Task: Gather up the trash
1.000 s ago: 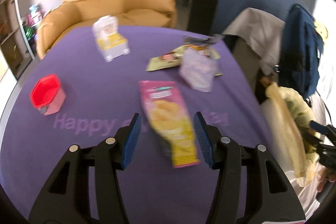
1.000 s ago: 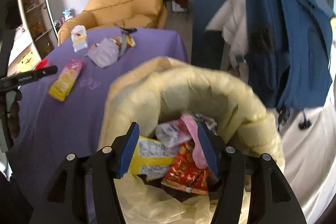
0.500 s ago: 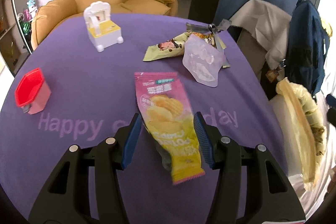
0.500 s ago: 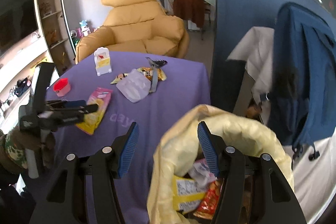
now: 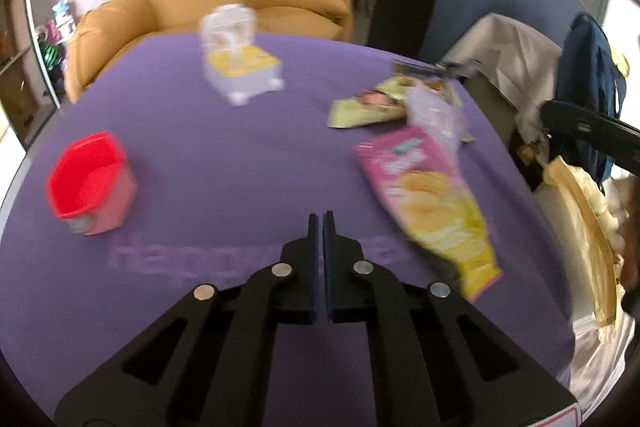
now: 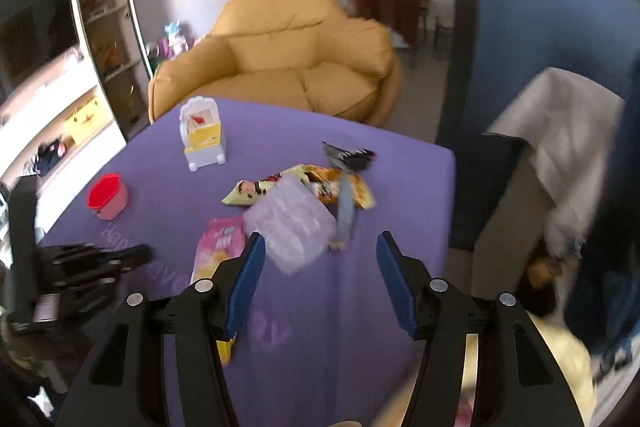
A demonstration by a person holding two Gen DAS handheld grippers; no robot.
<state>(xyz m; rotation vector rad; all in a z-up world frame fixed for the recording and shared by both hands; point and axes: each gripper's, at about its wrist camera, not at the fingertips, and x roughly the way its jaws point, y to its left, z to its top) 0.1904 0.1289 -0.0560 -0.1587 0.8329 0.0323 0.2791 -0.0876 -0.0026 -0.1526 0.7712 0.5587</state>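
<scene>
Left wrist view: we see the left gripper (image 5: 319,217) with its fingers pressed together and nothing between them, over the purple cloth of the desk (image 5: 224,187). The pink and yellow chip bag (image 5: 430,203) lies flat on the cloth to the right of the fingers, apart from them. Ahead and to the right of them sit a clear plastic wrapper (image 5: 436,115) and a pale green snack packet (image 5: 366,105); to their left stands a red cup (image 5: 90,181), and ahead a toy chair (image 5: 238,67). In the right wrist view, the right gripper (image 6: 320,277) holds its fingers wide apart and empty, with the clear plastic wrapper just ahead of the left finger.
</scene>
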